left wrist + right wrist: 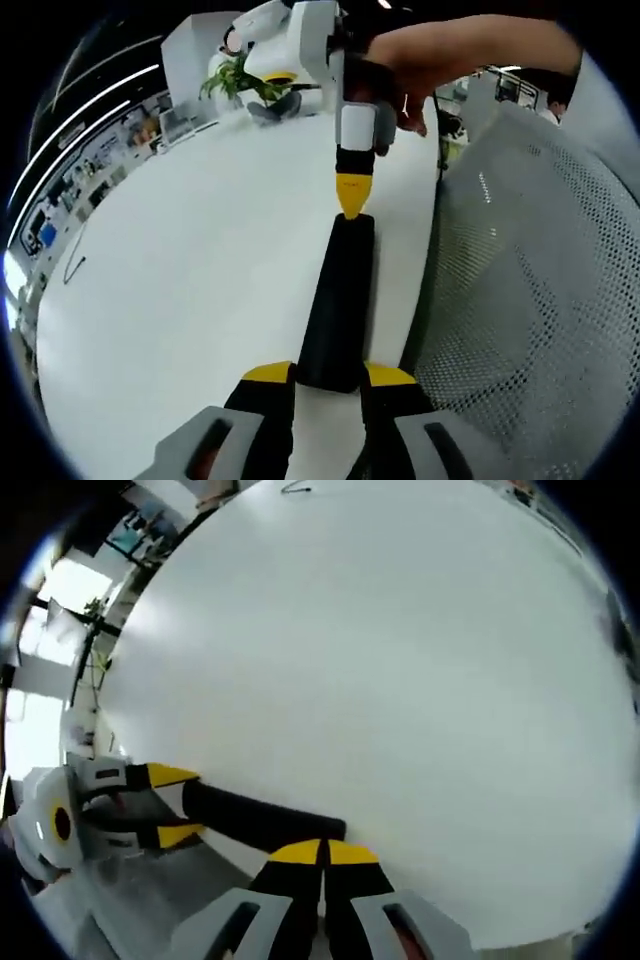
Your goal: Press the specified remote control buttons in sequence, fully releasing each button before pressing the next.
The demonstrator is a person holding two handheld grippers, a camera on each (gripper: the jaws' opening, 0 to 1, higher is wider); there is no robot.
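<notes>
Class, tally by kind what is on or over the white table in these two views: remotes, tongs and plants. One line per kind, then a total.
Remote control: 1
Tongs: 2 (left tongs, right tongs)
Potted plant: 1
Total: 4

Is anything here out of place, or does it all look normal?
Nothing stands out. The black remote lies flat on the white table, its near end held by the left gripper, while the right gripper touches its far end.

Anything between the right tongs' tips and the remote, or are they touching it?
Nothing lies between: in the left gripper view the closed right tongs tip meets the far end of the remote, which the left tongs hold.
</notes>
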